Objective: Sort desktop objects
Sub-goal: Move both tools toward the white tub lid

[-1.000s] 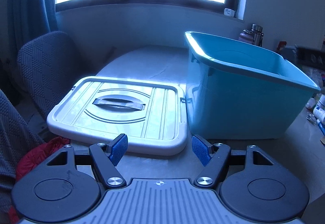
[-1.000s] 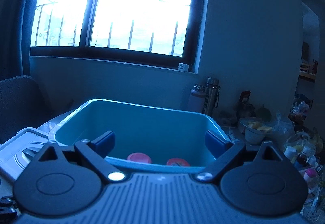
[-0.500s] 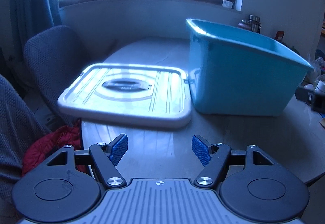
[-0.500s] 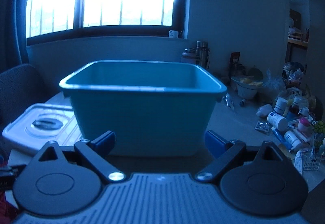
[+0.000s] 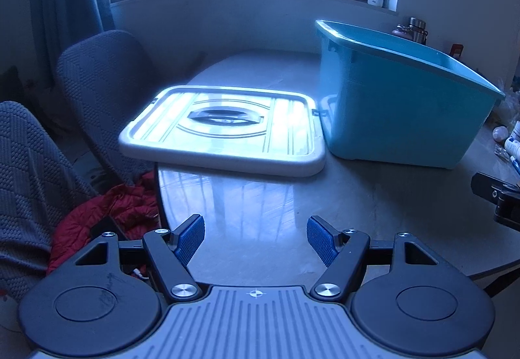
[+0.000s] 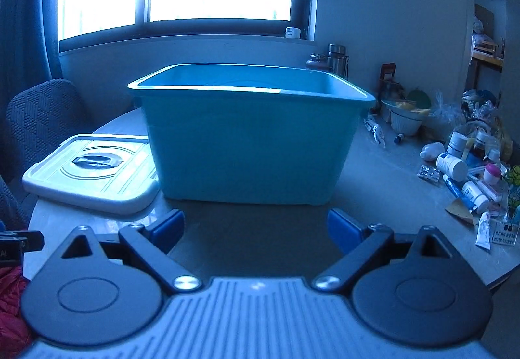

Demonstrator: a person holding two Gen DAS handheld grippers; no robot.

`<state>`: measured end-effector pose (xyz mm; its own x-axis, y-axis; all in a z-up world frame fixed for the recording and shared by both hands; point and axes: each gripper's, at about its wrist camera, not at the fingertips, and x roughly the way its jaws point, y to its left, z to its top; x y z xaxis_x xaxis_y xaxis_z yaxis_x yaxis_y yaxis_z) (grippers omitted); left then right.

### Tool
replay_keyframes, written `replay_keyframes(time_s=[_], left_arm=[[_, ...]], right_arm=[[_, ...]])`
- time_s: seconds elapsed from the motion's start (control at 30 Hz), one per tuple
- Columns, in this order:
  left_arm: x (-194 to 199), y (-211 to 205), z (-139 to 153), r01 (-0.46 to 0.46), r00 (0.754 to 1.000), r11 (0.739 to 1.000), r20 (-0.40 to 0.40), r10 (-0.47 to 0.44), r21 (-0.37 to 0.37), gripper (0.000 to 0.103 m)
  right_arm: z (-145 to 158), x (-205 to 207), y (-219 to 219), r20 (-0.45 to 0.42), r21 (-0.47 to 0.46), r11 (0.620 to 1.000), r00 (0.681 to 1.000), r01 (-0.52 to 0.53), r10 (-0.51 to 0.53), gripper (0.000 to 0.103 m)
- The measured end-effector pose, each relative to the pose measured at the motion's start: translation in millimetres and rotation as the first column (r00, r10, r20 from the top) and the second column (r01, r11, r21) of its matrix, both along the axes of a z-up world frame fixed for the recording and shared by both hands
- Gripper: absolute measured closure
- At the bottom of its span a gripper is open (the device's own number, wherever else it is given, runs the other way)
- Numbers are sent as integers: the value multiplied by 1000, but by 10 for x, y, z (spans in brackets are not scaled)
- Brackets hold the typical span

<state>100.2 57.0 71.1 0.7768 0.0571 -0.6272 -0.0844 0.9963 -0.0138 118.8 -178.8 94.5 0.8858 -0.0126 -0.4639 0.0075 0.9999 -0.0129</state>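
Observation:
A teal plastic bin (image 6: 253,144) stands open-topped on the round table, seen also from the left wrist as the bin (image 5: 399,112) at the right. Its white lid (image 5: 227,128) lies flat beside it on the left, overhanging the table edge; the right wrist sees the lid (image 6: 87,173) too. My left gripper (image 5: 255,240) is open and empty over the table's near edge. My right gripper (image 6: 256,229) is open and empty, low in front of the bin. The bin's inside is hidden from both views.
Medicine bottles, tubes and blister packs (image 6: 461,170) are scattered on the table's right side, with a bowl (image 6: 406,121) and flasks (image 6: 336,59) behind. Grey chairs (image 5: 100,82) and a red cloth (image 5: 110,212) are at the left. Bare tabletop (image 5: 276,196) lies before the lid.
Both grippers have pulled back from the bin and lid. The right gripper dropped from above the bin's rim to in front of its wall; both stayed open.

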Motion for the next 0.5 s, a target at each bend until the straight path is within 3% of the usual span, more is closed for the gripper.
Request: replay_keyframes(time_s=[0.5], left_arm=[[-8, 137, 74, 17, 1000, 1000, -9, -17, 8, 31]], right_arm=[[-13, -15, 71, -31, 13, 999, 999, 44, -44, 8]])
